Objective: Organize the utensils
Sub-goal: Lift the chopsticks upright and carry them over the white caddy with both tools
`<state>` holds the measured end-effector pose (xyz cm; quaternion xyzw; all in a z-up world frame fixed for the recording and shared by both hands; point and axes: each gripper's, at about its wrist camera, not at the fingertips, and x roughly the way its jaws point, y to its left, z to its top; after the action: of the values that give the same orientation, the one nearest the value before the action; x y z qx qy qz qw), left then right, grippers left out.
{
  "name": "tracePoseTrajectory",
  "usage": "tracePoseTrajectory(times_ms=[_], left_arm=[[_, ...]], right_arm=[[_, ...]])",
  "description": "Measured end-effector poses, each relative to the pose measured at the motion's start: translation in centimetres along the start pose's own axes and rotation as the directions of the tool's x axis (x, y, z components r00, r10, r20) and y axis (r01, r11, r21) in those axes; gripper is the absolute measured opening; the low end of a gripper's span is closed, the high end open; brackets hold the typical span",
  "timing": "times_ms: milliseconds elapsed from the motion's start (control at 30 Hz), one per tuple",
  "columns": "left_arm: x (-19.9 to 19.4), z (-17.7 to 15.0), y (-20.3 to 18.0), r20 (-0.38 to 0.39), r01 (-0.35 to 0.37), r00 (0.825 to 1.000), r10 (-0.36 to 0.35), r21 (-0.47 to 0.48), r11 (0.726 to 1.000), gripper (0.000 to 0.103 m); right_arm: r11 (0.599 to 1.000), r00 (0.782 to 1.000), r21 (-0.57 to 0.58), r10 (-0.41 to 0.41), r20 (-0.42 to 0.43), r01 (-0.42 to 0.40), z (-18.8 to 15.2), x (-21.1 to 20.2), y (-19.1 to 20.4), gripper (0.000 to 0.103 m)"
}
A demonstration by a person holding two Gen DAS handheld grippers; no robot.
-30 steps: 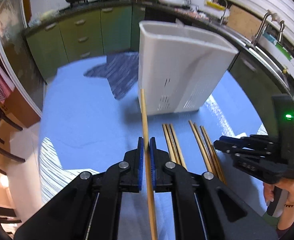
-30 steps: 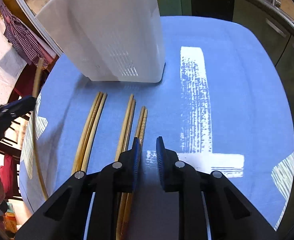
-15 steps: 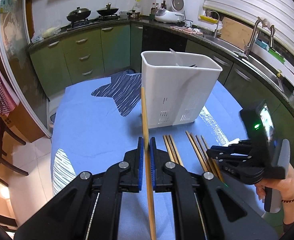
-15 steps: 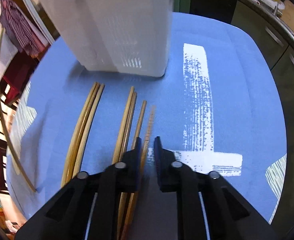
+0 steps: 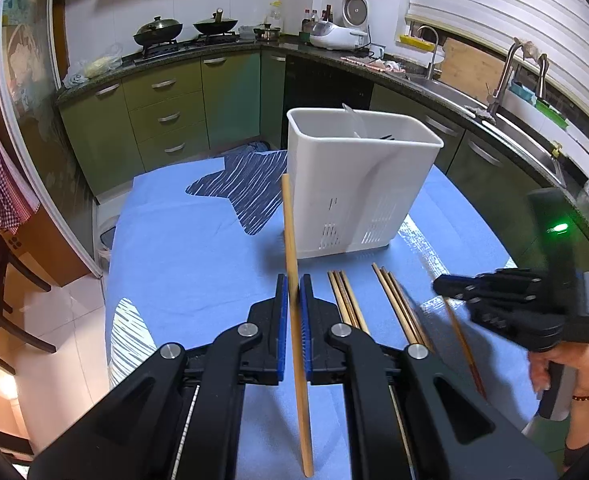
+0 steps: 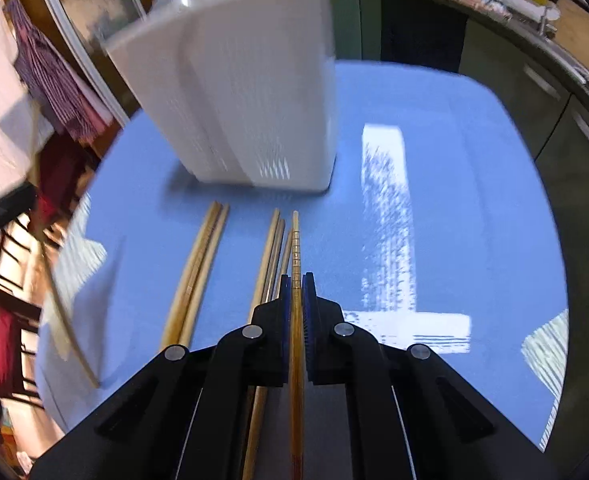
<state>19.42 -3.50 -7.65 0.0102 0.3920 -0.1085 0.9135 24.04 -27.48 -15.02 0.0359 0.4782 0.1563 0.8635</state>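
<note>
Left wrist view: tabletop w/ blue cloth fills the mid frame, green kitchen cabinets behind it. White utensil caddy stands upright near the far middle of the cloth, perforated low on its walls, a few utensil tips poking out the top. Dark striped cloth patch lies just left of the caddy's base.

Left gripper has its fingers clamped on one pale chopstick. Stick runs lengthwise between the blue pads, front end sticking out ahead toward the caddy's left front corner, back end trailing toward the camera. It's lifted off the cloth.

Right of the left gripper, loose chopsticks on the cloth lie in two bundles, roughly parallel, tips pointing at the caddy, short of its base. Right gripper is at the far right, above the cloth, w/ a darker chopstick slanting down from its tip.

Right wrist view (some motion blur): caddy looms ahead. Right gripper fingers closed on a darker, ridged chopstick, which passes straight between the pads and points at the caddy's base, just right of the nearer bundle. Second bundle lies further left, apart from it. Whether the held stick's tip touches the cloth, can't tell.
</note>
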Motion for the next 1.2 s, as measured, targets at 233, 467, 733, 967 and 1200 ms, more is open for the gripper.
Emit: tracePoseTrajectory(times_ms=[233,467,733,967,1200], left_arm=[[-1.5,0.0,0.3,0.046,-0.003,0.999,0.003,0.002,1.000,0.006],[-2.9,0.3,0.4,0.083,-0.002,0.997,0.001,0.008,1.000,0.006],[-3.4,0.7,-0.2,0.095,-0.008,0.995,0.005,0.029,1.000,0.006],[0.9,1.0,0.3,-0.058,-0.024,0.998,0.025,0.007,1.000,0.006],[9.4,1.0,2.1,-0.278,-0.059,0.959,0.048,-0.032,0.998,0.008]], right_arm=[[0.999,0.968,0.013,0.025,0.248,-0.029,-1.1,-7.3,0.1,0.006],[1.000,0.925,0.006,0.013,0.380,-0.017,-3.4,-12.4,0.1,0.006],[0.999,0.911,-0.005,0.033,0.411,-0.034,-5.0,-14.9,0.3,0.006],[0.999,0.911,-0.013,0.038,0.410,-0.036,-5.0,-15.4,0.5,0.006],[0.999,0.913,-0.010,0.041,0.406,-0.040,-5.0,-15.2,0.2,0.006]])
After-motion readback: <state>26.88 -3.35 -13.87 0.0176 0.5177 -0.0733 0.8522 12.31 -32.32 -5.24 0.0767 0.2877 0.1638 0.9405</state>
